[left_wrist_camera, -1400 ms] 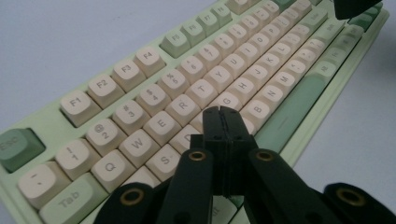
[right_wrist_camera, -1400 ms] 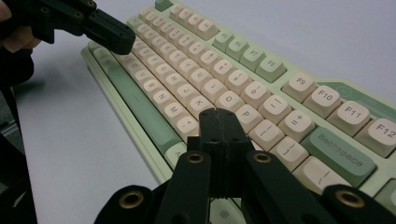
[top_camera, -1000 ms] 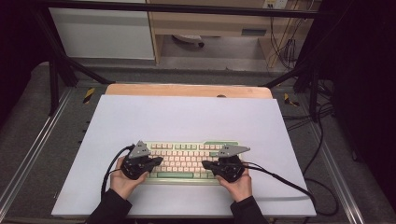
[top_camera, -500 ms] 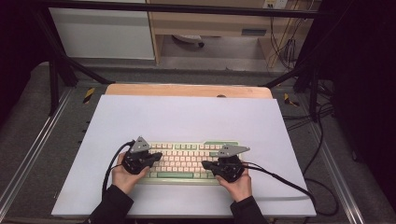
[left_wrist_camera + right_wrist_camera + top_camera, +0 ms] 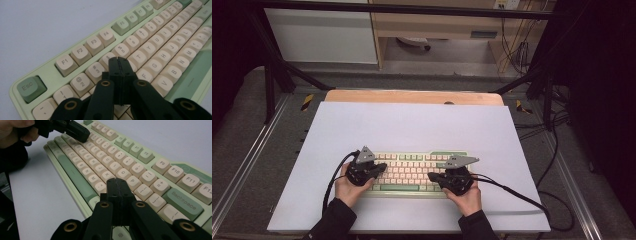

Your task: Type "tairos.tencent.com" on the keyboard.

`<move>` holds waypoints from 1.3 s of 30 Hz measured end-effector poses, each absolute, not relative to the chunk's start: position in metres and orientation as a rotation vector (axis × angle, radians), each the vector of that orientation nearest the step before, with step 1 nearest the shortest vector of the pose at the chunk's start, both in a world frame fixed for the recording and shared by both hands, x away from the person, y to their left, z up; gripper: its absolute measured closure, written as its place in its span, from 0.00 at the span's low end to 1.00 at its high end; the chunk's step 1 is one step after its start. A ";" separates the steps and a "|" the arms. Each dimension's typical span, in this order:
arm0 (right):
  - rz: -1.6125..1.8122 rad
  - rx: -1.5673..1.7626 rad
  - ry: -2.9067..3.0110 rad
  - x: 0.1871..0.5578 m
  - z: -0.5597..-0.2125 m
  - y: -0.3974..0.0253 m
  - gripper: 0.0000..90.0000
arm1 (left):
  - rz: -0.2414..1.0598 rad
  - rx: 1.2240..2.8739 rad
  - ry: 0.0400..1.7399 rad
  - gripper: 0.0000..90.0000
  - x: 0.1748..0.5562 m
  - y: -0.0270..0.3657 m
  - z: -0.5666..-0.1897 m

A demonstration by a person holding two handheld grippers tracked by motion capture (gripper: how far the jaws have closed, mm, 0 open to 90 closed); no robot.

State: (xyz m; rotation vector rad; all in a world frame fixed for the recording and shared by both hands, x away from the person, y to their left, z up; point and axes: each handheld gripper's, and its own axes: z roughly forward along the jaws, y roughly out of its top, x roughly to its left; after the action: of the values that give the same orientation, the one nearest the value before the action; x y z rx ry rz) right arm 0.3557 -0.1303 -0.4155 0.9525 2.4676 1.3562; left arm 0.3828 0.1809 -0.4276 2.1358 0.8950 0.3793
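White mat (image 5: 412, 125) over a wooden table (image 5: 412, 96), dark lab room behind, cables trailing off past the mat's right side. Keyboard (image 5: 412, 172), green case with cream keycaps, lies flat on the near half of the mat, long edge parallel to the mat's near edge.

Left gripper (image 5: 379, 167) sits over the keyboard's left end; in the left gripper view its jaws are pressed together, nothing between them, tips (image 5: 119, 62) hanging above the number row near the 4 key. Right gripper (image 5: 434, 176) is over the keyboard's right end, jaws likewise closed and empty, tips (image 5: 116, 182) above the letter rows near the L and P keys (image 5: 137, 181). Whether either tip actually touches a key, can't tell.

Step looks like typing or poking keys with closed tips, both hands positioned, press not clearly landed. Next move probably calls for a short straight drop onto one keycap, tip centred so it doesn't catch a neighbour, then a lift.

Room: lots of bare mat beyond the keyboard's far edge and to both its ends. Near side is tight, only a thin strip of mat between the keyboard and the mat's near edge, forearms crossing it. Grippers well apart over the keyboard.
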 end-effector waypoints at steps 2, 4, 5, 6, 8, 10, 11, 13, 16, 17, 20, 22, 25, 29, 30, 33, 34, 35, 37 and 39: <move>1.355 0.950 2.470 0.356 -0.416 -0.130 1.00 | 0.380 2.142 0.895 1.00 0.383 0.180 -0.429; 1.356 0.948 2.469 0.356 -0.416 -0.130 1.00 | 0.378 2.138 0.895 1.00 0.383 0.181 -0.428; 1.356 0.948 2.469 0.356 -0.416 -0.130 1.00 | 0.377 2.128 0.896 1.00 0.382 0.182 -0.427; 1.357 0.950 2.468 0.356 -0.416 -0.130 1.00 | 0.379 2.123 0.894 1.00 0.382 0.182 -0.426; 1.361 0.950 2.468 0.355 -0.416 -0.130 1.00 | 0.381 2.120 0.887 1.00 0.379 0.184 -0.423; 1.365 0.953 2.466 0.355 -0.415 -0.130 1.00 | 0.378 2.120 0.881 1.00 0.376 0.186 -0.421; 1.369 0.951 2.463 0.355 -0.415 -0.130 1.00 | 0.377 2.118 0.875 1.00 0.375 0.187 -0.419; 1.375 0.949 2.464 0.355 -0.415 -0.129 1.00 | 0.373 2.116 0.863 1.00 0.371 0.188 -0.417; 1.389 0.954 2.461 0.355 -0.414 -0.129 1.00 | 0.368 2.114 0.849 1.00 0.365 0.192 -0.415; 1.396 0.956 2.459 0.356 -0.414 -0.129 1.00 | 0.367 2.113 0.848 1.00 0.363 0.193 -0.414; 1.411 0.961 2.457 0.357 -0.414 -0.127 1.00 | 0.364 2.116 0.849 1.00 0.358 0.200 -0.415; 1.415 0.962 2.462 0.357 -0.415 -0.125 1.00 | 0.360 2.105 0.859 1.00 0.356 0.205 -0.415; 1.414 0.958 2.470 0.358 -0.415 -0.119 1.00 | 0.349 2.091 0.872 1.00 0.355 0.212 -0.417; 1.421 0.953 2.477 0.360 -0.414 -0.110 1.00 | 0.342 2.091 0.877 1.00 0.353 0.217 -0.420; 1.417 0.953 2.479 0.361 -0.415 -0.107 1.00 | 0.341 2.088 0.879 1.00 0.352 0.219 -0.420; 1.423 0.960 2.482 0.363 -0.417 -0.099 1.00 | 0.338 2.078 0.883 1.00 0.351 0.222 -0.420; 1.417 0.958 2.485 0.363 -0.418 -0.096 1.00 | 0.337 2.078 0.884 1.00 0.352 0.222 -0.420; 1.412 0.957 2.494 0.364 -0.419 -0.094 1.00 | 0.337 2.078 0.882 1.00 0.352 0.222 -0.420; 1.409 0.958 2.500 0.365 -0.422 -0.088 1.00 | 0.336 2.081 0.880 1.00 0.352 0.222 -0.421; 1.406 0.963 2.502 0.365 -0.425 -0.083 1.00 | 0.334 2.084 0.880 1.00 0.352 0.222 -0.421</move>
State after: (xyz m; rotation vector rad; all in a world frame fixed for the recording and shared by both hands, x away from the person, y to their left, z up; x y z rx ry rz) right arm 0.3653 -0.0832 -0.4249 0.9631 2.5025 1.4064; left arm 0.3517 0.2217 -0.4213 2.0842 0.8800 0.3339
